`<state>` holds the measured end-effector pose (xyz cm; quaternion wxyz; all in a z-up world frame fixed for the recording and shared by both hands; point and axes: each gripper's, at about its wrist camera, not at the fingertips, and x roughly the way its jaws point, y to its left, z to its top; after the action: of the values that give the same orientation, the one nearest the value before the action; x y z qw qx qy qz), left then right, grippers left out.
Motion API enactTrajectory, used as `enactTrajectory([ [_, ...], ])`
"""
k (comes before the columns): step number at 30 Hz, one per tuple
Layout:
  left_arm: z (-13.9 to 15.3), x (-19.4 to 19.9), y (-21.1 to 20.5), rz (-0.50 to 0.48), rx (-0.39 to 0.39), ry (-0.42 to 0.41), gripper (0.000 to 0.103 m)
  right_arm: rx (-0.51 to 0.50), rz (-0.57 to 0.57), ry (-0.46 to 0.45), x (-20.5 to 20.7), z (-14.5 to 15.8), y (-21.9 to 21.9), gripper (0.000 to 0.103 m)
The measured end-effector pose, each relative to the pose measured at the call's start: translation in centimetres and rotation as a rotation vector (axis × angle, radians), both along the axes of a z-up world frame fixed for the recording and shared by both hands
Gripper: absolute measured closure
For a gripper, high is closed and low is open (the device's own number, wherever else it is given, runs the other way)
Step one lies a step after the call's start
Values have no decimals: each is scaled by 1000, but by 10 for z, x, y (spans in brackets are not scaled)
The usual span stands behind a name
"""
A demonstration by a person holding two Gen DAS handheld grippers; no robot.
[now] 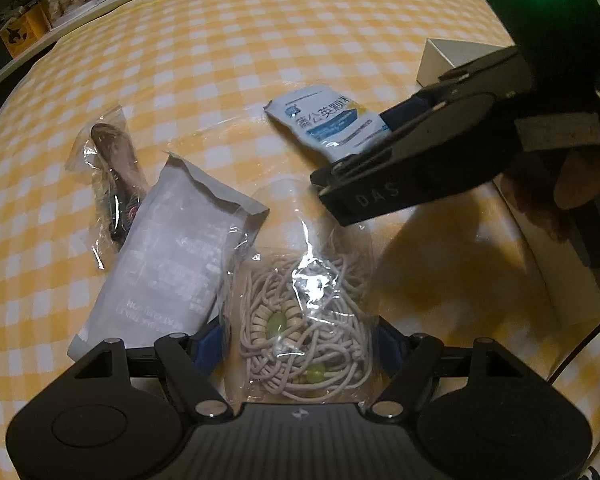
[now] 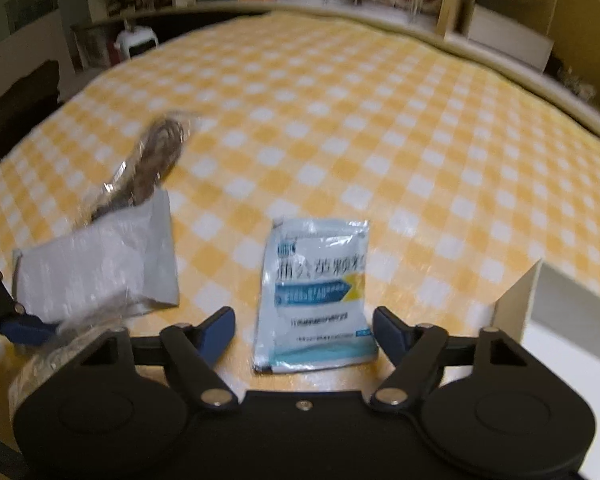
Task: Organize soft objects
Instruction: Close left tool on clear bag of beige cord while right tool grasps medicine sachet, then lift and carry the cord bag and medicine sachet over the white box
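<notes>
Step in hand looks like a two-gripper pickup of soft packets on the yellow checked tablecloth [image 2: 340, 128], likely headed for the white box [image 2: 560, 312] at the right edge. Left to right in the left wrist view: a small clear bag with a dark trinket [image 1: 112, 184] at far left, a grey-white paper pouch [image 1: 172, 256] just right of it with its corner overlapping the trinket bag, then the clear bag of cord and beads [image 1: 300, 320] near centre. The left gripper [image 1: 300, 340] has its jaws spread wide, both blue pads on either side of the cord bag, not pinching it. To do this well: close on the bulky cord mass, not the slippery film edge, and keep the paper pouch corner out of the bite. Further right, the blue and white sachet [image 2: 316, 296] lies flat; the right gripper [image 2: 304, 328] has its jaws wide apart, straddling the sachet's near end, low and angled down toward the table. Best to pinch the near edge squarely.
</notes>
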<state>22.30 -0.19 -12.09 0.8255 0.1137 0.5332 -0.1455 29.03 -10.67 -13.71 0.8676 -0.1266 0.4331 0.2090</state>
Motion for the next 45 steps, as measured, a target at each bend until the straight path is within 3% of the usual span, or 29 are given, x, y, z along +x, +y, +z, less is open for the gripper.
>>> enactTrajectory([
  [4,-2,5,2,4,-14,2,28,24,18,17,0,-4,-3,39],
  [8,0,5,4,23,-29,-2,35,18,9,16,-3,-2,-5,50],
  [21,13,0,24,113,-124,-10,44,51,-21,-4,-20,13,-21,52],
  [28,37,-10,42,161,-191,-72,44,91,-35,-35,-34,28,-30,53],
  [35,45,-25,45,168,-175,-73,44,52,15,69,-46,15,-23,52],
  [38,45,-23,43,196,-174,-77,44,50,-7,78,-45,11,-19,39],
  [40,48,-24,50,226,-186,-89,44,58,-37,65,-41,11,-19,19],
  [45,48,-19,61,274,-196,-84,44,99,-95,76,-30,5,-19,18],
])
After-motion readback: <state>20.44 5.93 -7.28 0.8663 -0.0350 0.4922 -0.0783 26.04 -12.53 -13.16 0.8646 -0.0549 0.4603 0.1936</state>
